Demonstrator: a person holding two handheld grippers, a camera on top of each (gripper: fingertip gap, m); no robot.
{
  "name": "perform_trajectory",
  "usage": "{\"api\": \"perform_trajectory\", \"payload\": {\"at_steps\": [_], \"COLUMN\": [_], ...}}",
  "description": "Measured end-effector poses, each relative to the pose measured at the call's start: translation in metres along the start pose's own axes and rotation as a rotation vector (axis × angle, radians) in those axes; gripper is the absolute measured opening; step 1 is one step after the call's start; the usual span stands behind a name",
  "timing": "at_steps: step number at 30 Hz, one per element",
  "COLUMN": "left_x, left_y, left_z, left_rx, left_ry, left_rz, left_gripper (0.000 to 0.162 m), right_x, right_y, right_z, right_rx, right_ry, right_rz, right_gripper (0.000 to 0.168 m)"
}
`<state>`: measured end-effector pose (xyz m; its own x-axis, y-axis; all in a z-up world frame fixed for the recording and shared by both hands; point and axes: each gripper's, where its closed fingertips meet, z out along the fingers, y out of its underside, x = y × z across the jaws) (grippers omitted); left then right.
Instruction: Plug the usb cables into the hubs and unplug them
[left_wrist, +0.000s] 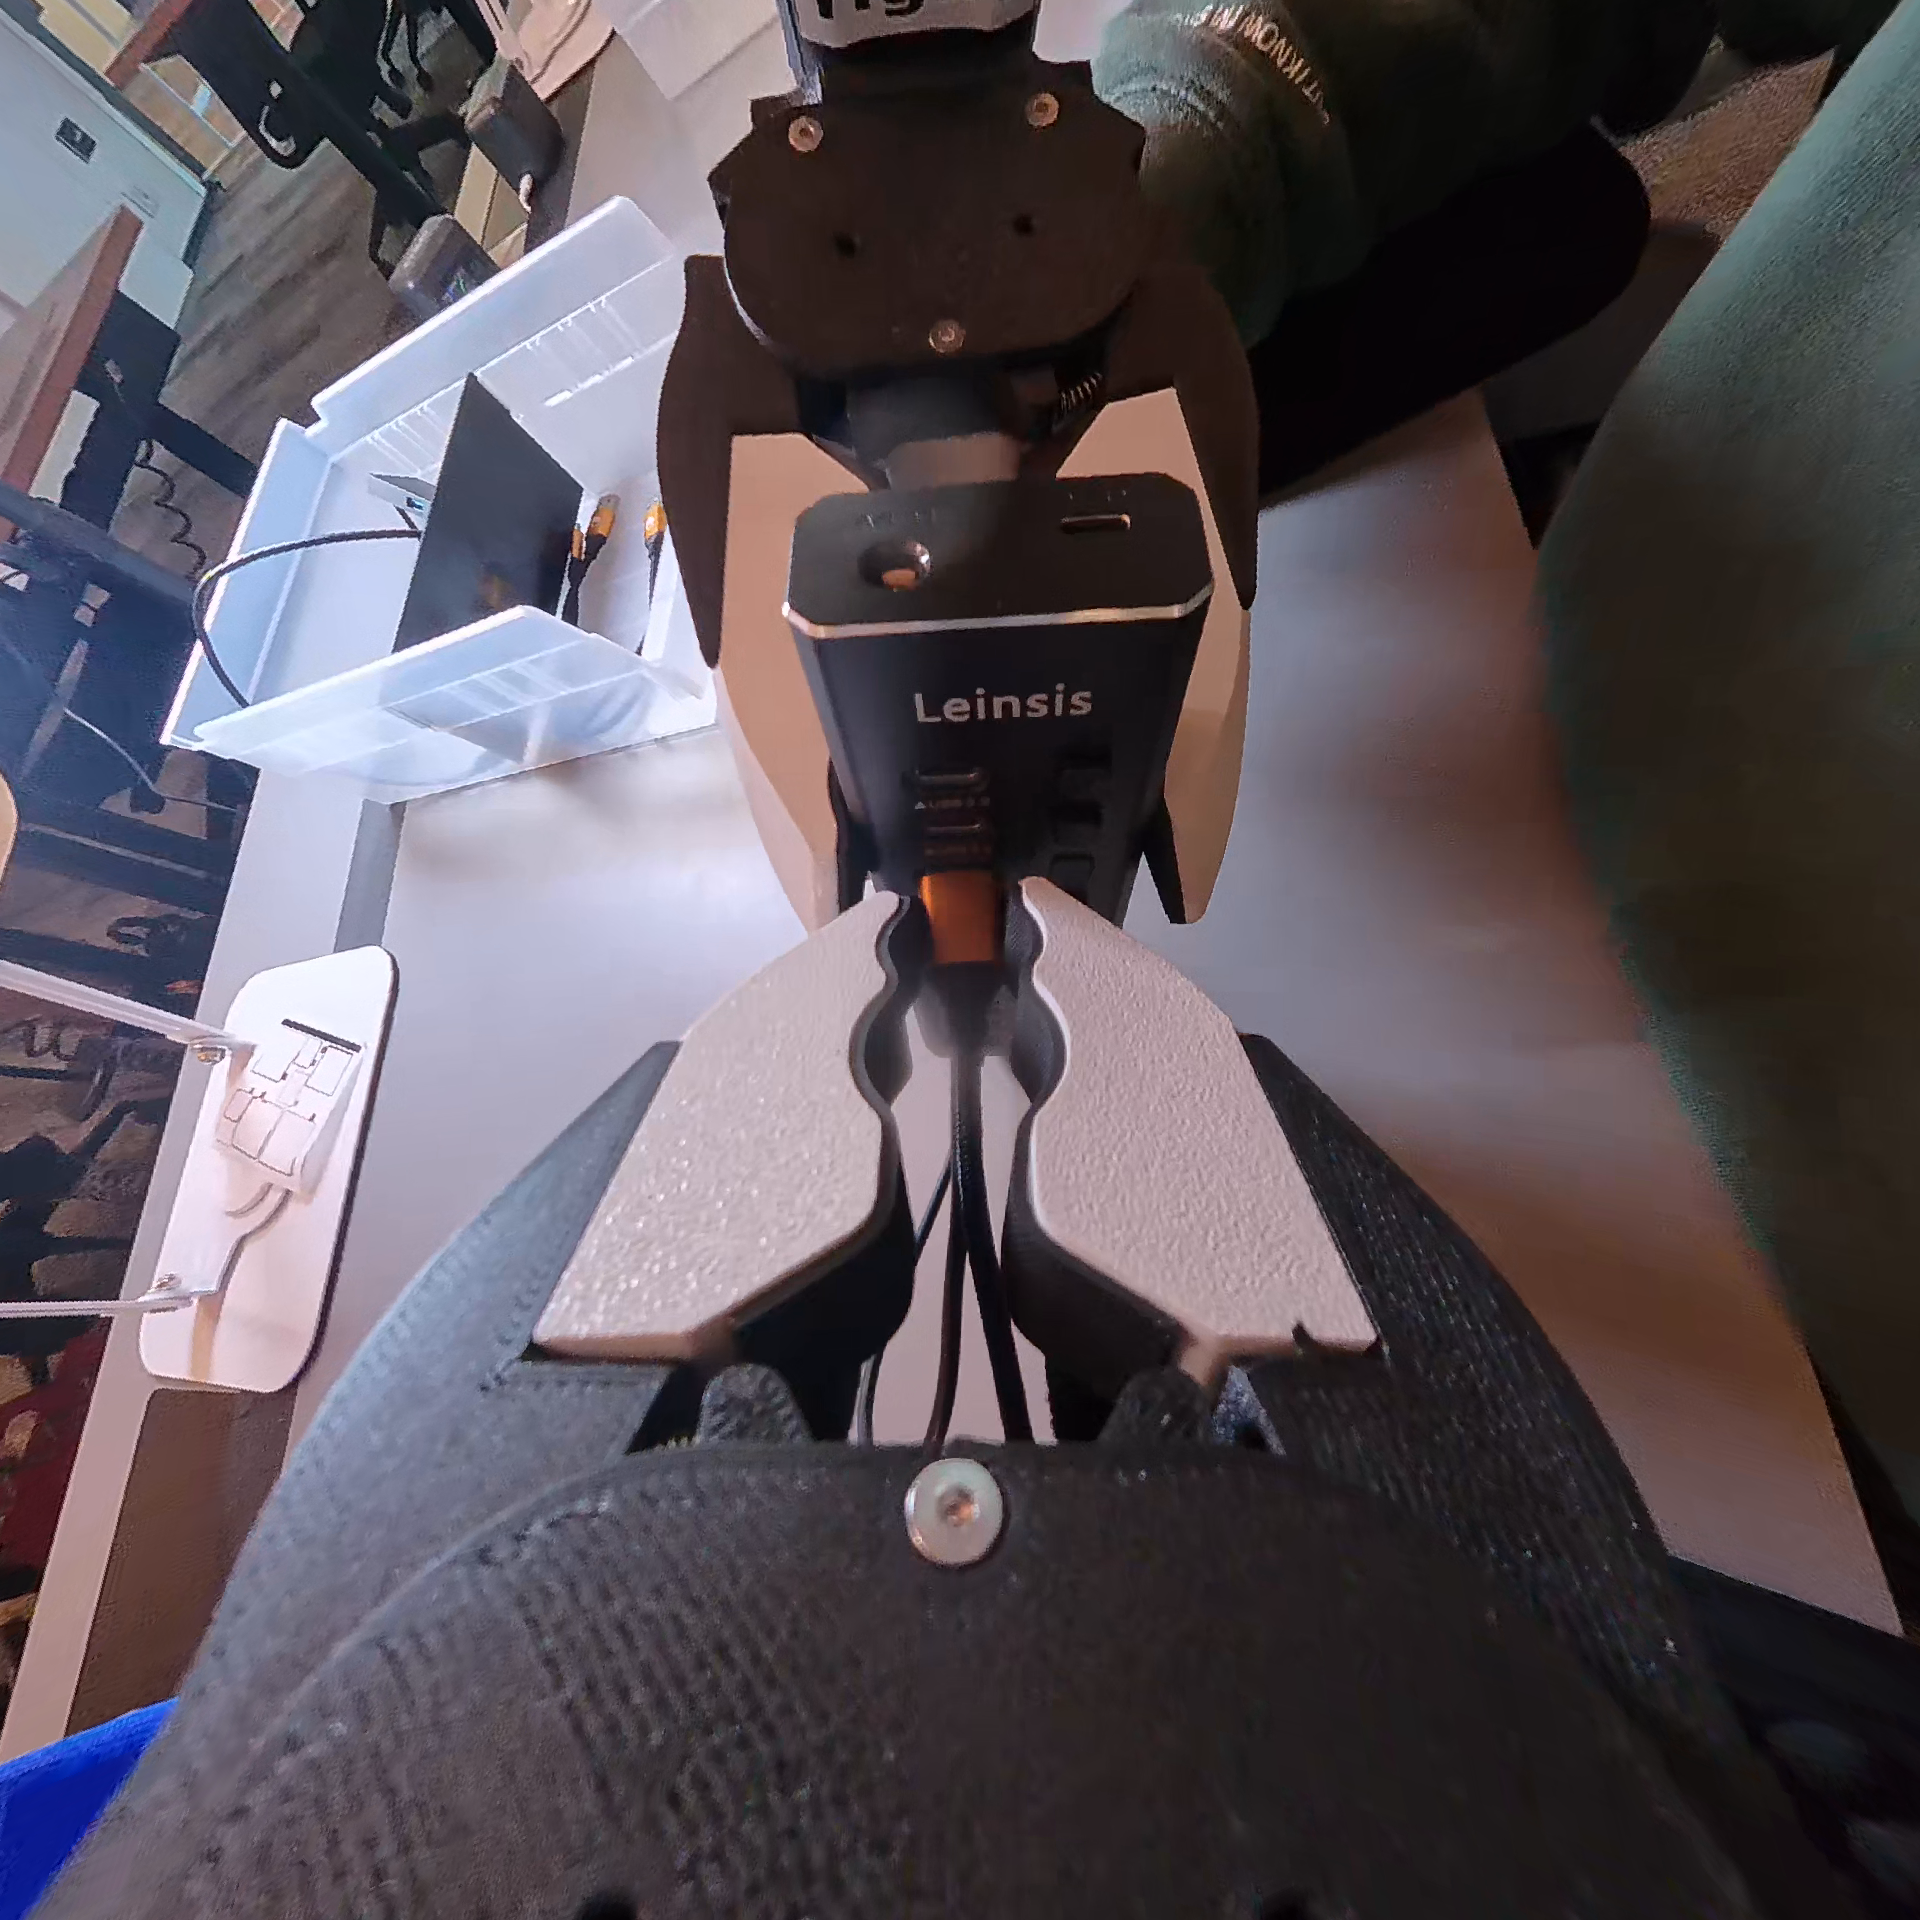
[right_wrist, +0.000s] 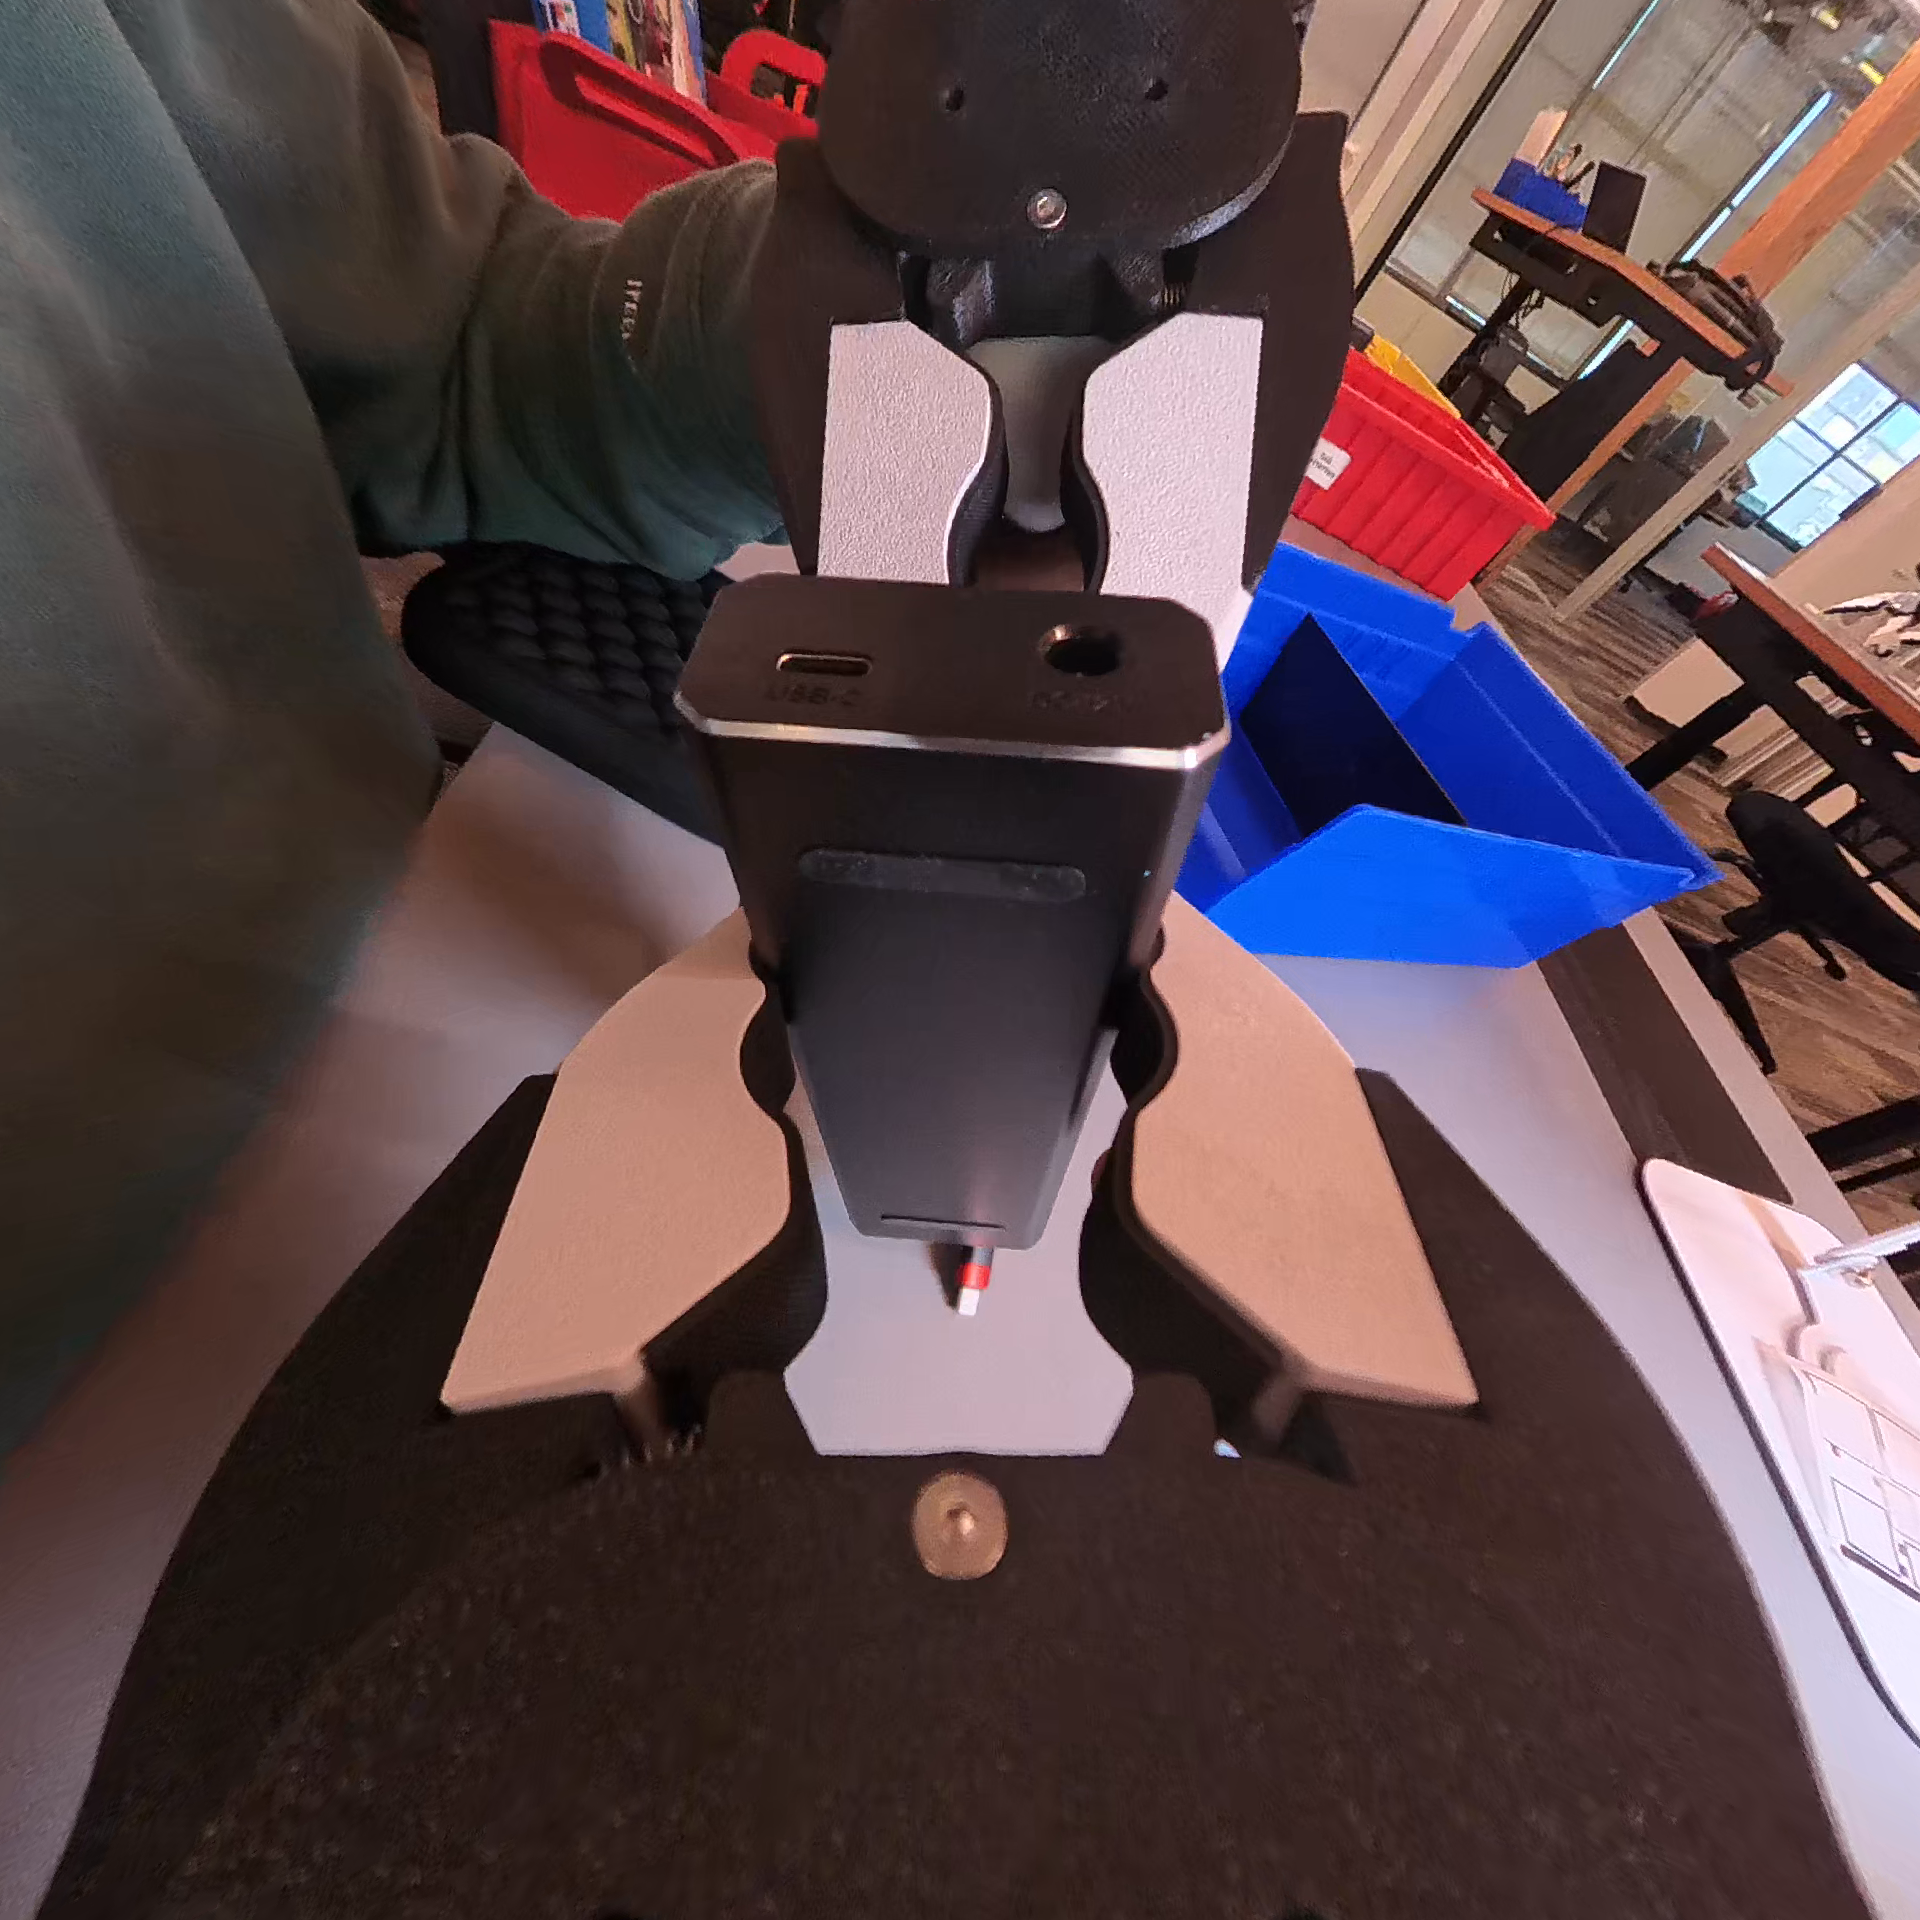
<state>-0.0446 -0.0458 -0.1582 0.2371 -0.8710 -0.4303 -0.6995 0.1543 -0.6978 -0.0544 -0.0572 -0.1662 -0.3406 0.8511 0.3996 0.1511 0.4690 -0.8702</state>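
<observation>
Fingers of the left gripper (left_wrist: 961, 935): nearly shut, pinching the orange USB plug (left_wrist: 958, 920) at frame centre, seated at or in a port of the black hub (left_wrist: 1003, 717). Fingers of the right gripper (right_wrist: 951, 1039): part open, clamped on the hub's sides above the worktop (right_wrist: 582, 894). Cable (left_wrist: 971, 1195): trailing back between the left fingers. Risk, judged: an off-axis pull or push could twist the hub in its grasp or strain the port; the plug may slip.

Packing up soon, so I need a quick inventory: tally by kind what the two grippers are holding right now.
Black rectangular metal USB hub: 1, clamped in the right gripper
Orange-sleeved USB plug on a black cable: 1, pinched in the left gripper
Total: 2
</observation>
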Motion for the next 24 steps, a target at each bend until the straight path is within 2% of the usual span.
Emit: {"api": "perform_trajectory", "payload": {"at_steps": [24], "left_x": [0.013], "left_y": [-0.019], "left_z": [-0.001], "left_rx": [0.072], "left_ry": [0.023], "left_rz": [-0.018], "left_gripper": [0.015], "right_x": [-0.015], "right_y": [-0.008], "right_z": [-0.024], "right_rx": [0.008], "right_ry": [-0.009], "right_rz": [0.011], "right_gripper": [0.061]}}
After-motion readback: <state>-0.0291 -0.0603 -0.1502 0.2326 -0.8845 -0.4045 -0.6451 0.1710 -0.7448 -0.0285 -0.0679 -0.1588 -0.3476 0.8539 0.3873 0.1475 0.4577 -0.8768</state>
